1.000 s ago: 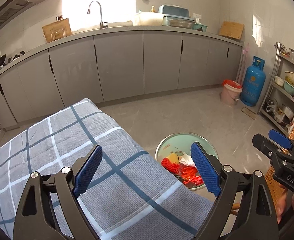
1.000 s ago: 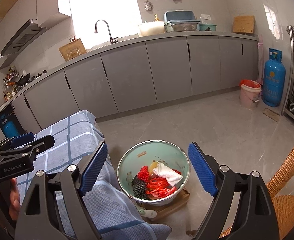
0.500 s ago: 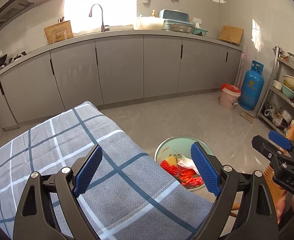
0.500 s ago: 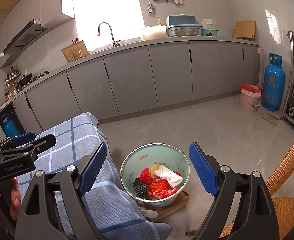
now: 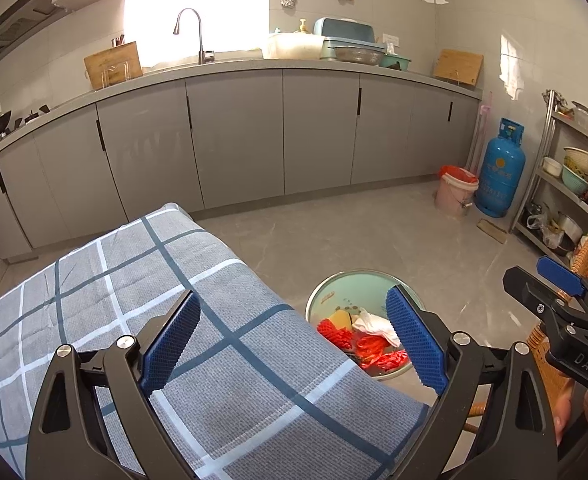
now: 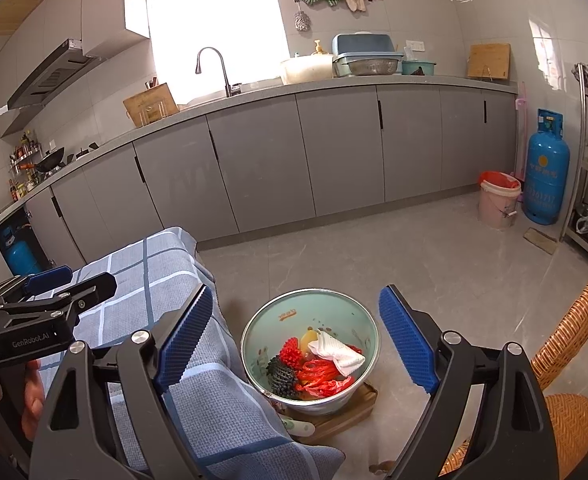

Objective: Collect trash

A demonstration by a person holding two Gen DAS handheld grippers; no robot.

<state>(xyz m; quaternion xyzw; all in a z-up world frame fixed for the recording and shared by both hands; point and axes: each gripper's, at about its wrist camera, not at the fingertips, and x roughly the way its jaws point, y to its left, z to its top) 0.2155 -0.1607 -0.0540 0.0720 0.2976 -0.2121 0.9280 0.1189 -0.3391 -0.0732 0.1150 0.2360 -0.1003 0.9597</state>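
A checked grey cloth (image 5: 165, 320) covers the counter below my left gripper (image 5: 294, 340), jaws wide and empty. Beside it on the floor sits the green bowl (image 6: 281, 320) holding the trash (image 6: 318, 368): red wrappers, white paper. My right gripper (image 6: 294, 340) hovers above it, jaws wide, empty.

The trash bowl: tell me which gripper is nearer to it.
Right. The right gripper hangs open right above the bowl; the left gripper is over the checked cloth beside it.

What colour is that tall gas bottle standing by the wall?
The gas bottle is bright blue, with a faded yellowish emblem on its front. It shows best in the right wrist view.
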